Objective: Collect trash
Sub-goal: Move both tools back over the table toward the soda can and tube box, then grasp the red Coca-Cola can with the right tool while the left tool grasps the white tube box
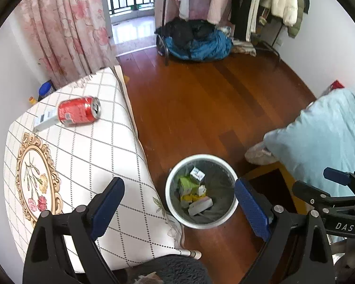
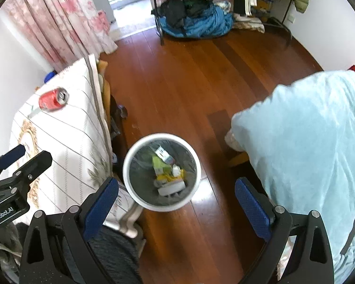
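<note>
A red soda can lies on its side on the white checked table, far left; it also shows in the right wrist view as the can. Beside it lies a flat white packet. A white-rimmed trash bin stands on the wood floor and holds several small cartons and wrappers; the same bin sits centred in the right wrist view. My left gripper hangs open above the table's edge and the bin. My right gripper is open over the bin, with nothing between its fingers.
A light blue quilt covers a bed on the right. A clothes rack with hanging coats and a blue bundle stands at the back. Pink curtains hang behind the table. Bare wood floor lies between table and bed.
</note>
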